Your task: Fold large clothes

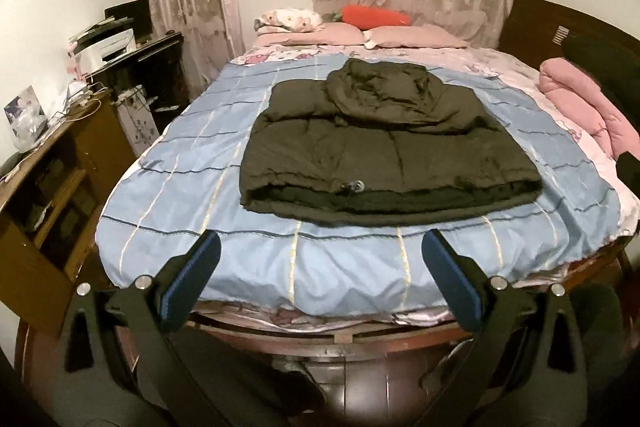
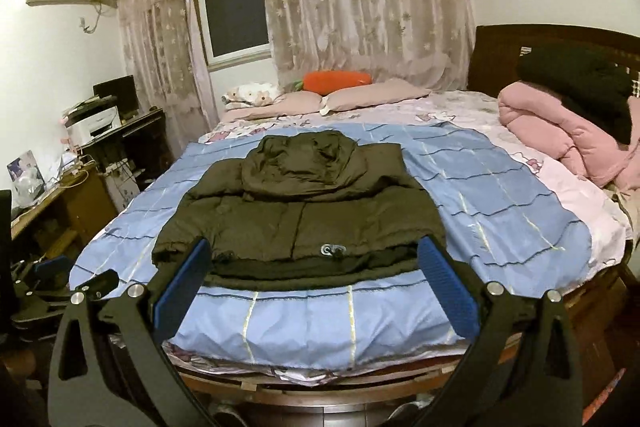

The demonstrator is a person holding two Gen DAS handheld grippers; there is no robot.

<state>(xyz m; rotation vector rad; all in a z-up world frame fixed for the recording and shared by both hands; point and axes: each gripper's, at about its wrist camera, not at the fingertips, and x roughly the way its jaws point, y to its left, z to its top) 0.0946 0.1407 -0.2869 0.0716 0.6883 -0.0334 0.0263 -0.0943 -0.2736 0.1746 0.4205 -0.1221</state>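
A dark olive hooded puffer jacket lies folded on the blue checked bedspread, its hood laid over the back and its doubled hem toward me. It also shows in the right wrist view. My left gripper is open and empty, held at the foot of the bed short of the jacket's hem. My right gripper is open and empty, its blue pads either side of the jacket's near edge, not touching it. The left gripper also shows at the far left of the right wrist view.
Pink pillows and an orange carrot cushion lie at the far side of the bed. A folded pink quilt with a dark garment on it is at the right. A wooden cabinet and a desk with a printer stand left.
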